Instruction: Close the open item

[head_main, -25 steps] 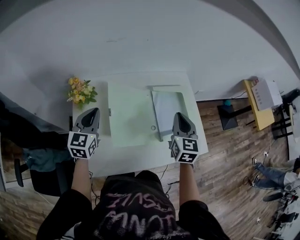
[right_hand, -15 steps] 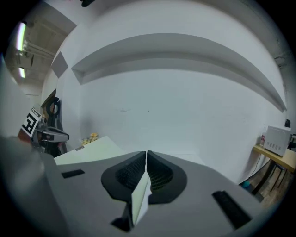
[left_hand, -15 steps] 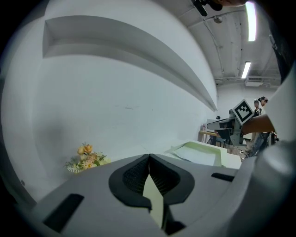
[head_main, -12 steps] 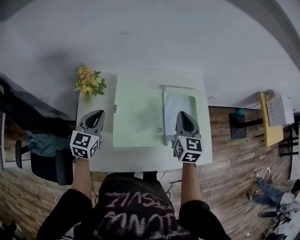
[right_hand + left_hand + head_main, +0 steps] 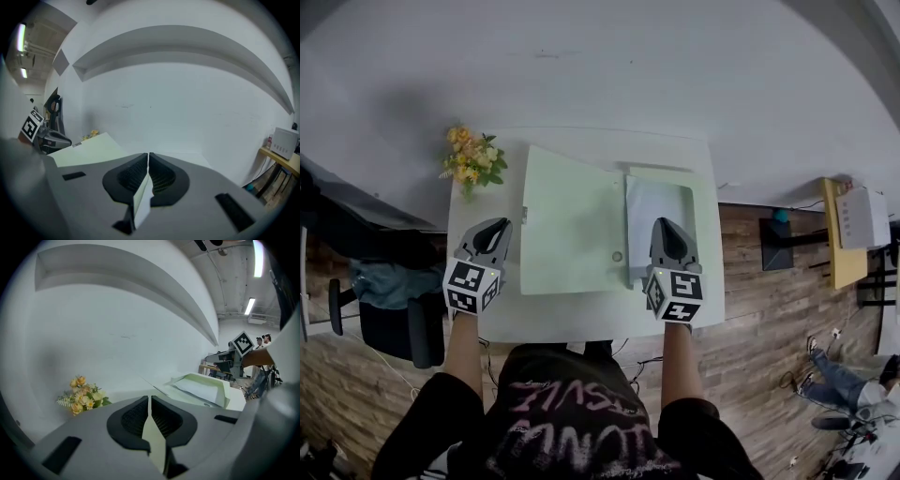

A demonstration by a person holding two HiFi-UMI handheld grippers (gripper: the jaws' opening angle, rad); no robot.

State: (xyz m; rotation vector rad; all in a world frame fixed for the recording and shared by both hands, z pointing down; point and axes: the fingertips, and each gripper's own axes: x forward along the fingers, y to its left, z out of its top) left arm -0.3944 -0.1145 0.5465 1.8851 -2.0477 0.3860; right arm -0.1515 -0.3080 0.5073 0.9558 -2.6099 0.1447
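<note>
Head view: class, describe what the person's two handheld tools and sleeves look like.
The left tool and the right tool are grey tapering bodies with black ribbed pads inside. Each carries a white cube with black square markers at its rear. The person wears a black top with pink lettering and short sleeves. No cables show.

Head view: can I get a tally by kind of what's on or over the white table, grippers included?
Light green open folder: 1
White paper sheet inside the folder: 1
Bunch of yellow flowers: 1
Grey grippers with marker cubes: 2, the left gripper and the right gripper
Total: 5
</note>
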